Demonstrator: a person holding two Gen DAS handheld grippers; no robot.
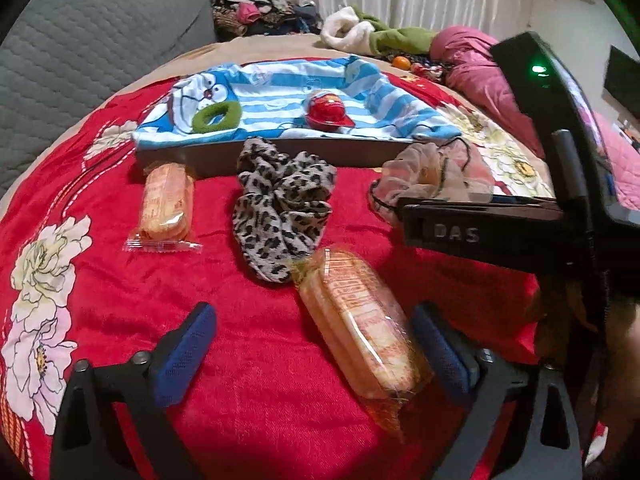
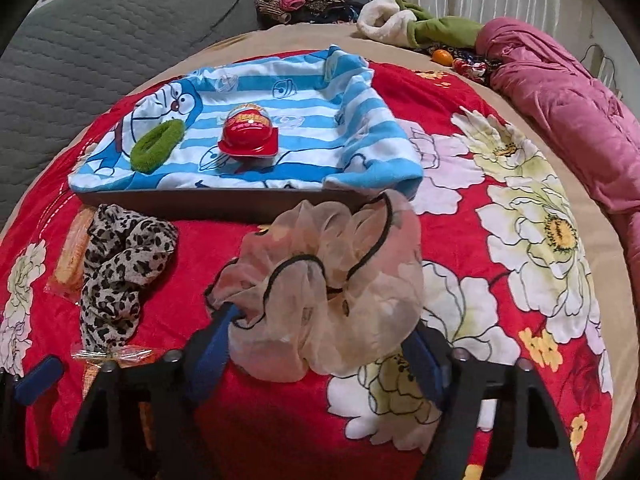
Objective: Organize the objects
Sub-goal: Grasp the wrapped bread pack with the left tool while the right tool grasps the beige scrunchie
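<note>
A: Scrunchie first, the sheer peach scrunchie (image 2: 324, 300): it lies on the red floral blanket (image 2: 520, 240), just in front of the tray, bunched between the right gripper's (image 2: 320, 352) blue pads (image 2: 212, 344). The jaws stand part-way in. The left pad is pushed into the ruffle; the right one sits at its hem, and I cannot tell whether it presses yet.

B: So what could spoil it?

A: The fabric is loose and slippery. If only an outer ruffle is pinched, I judge the rest may sag or slide free on the lift and drop short of the towel-lined tray (image 2: 224, 200).

B: And the other one?

A: The left gripper (image 1: 316, 356) is spread wide, holding nothing. A wrapped biscuit pack (image 1: 360, 340) lies slanted between its fingers, nearer the right pad, not clamped. Closing on it off-centre could skid or twist the pack, and the crinkly wrapper tail may be caught instead of the body.

B: Further out?

A: The leopard scrunchie (image 1: 280, 208) touches that pack's far end, so a careless lift might drag it along. A second biscuit pack (image 1: 166, 204) lies to its left. In the tray already: a green hair tie (image 1: 212, 116) and a red toy helmet (image 1: 328, 112), well apart.
</note>
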